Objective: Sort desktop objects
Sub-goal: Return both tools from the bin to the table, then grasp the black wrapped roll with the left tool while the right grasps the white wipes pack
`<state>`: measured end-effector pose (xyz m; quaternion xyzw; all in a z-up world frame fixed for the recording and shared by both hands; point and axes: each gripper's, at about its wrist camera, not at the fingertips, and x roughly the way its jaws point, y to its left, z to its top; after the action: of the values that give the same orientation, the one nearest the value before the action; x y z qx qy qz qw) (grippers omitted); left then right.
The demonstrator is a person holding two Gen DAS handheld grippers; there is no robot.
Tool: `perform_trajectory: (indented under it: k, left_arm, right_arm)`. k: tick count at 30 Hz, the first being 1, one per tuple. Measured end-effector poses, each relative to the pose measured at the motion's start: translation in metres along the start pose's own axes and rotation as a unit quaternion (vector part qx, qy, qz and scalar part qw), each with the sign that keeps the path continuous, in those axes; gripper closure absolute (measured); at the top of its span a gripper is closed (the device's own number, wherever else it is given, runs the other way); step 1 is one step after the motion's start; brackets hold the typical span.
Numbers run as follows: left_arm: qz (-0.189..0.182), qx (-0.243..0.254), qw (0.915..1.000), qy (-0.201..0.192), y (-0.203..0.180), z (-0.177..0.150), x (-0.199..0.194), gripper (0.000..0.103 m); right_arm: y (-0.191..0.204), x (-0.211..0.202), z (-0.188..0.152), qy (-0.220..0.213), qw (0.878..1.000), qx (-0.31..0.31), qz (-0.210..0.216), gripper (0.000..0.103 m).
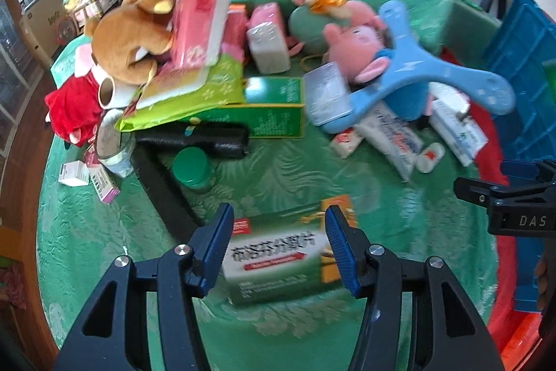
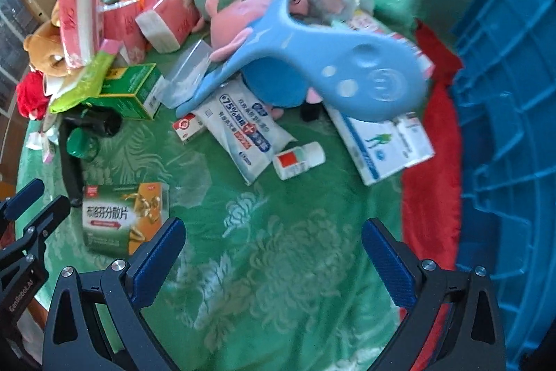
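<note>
A green and orange medicine box (image 1: 285,252) lies flat on the green tablecloth (image 1: 278,162), between the fingers of my left gripper (image 1: 276,249). The jaws are open around the box; contact is unclear. The box also shows in the right wrist view (image 2: 121,218) at lower left. My right gripper (image 2: 272,261) is open and empty above bare cloth (image 2: 278,249). Beyond it lie a wipes pack (image 2: 243,131), a small white bottle (image 2: 299,160) and a white and blue box (image 2: 385,141).
A pile fills the far side: brown plush bear (image 1: 128,33), pink tissue packs (image 1: 201,13), green box (image 1: 271,106), pink plush (image 1: 354,44), blue plastic toy (image 1: 427,75), green-capped jar (image 1: 191,166), black bar (image 1: 163,190). A blue crate (image 2: 504,127) and red cloth (image 2: 431,197) stand right.
</note>
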<state>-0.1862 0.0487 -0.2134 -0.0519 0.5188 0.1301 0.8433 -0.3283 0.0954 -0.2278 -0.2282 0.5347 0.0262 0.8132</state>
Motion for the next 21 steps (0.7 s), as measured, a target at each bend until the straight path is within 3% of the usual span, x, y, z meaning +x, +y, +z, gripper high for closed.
perform_trajectory:
  k: [6, 15, 19, 21]
  left_arm:
    - [0.023, -0.021, 0.9993, 0.021, 0.030, -0.002, 0.031, 0.049]
    - [0.086, -0.089, 0.9914, 0.043, 0.110, -0.001, 0.066, 0.049]
    - [0.086, -0.115, 0.9884, 0.049, 0.132, 0.003, 0.080, 0.049]
    - [0.068, -0.129, 0.9881, 0.048, 0.137, 0.006, 0.086, 0.049]
  right_arm:
    - [0.002, 0.034, 0.010, 0.030, 0.999, 0.041, -0.011, 0.001]
    - [-0.007, 0.066, 0.028, 0.042, 0.997, 0.054, -0.022, 0.001]
    - [-0.003, 0.076, 0.041, 0.037, 0.998, 0.046, -0.014, 0.000]
    - [0.003, 0.084, 0.048, 0.037, 0.999, 0.035, -0.016, 0.000]
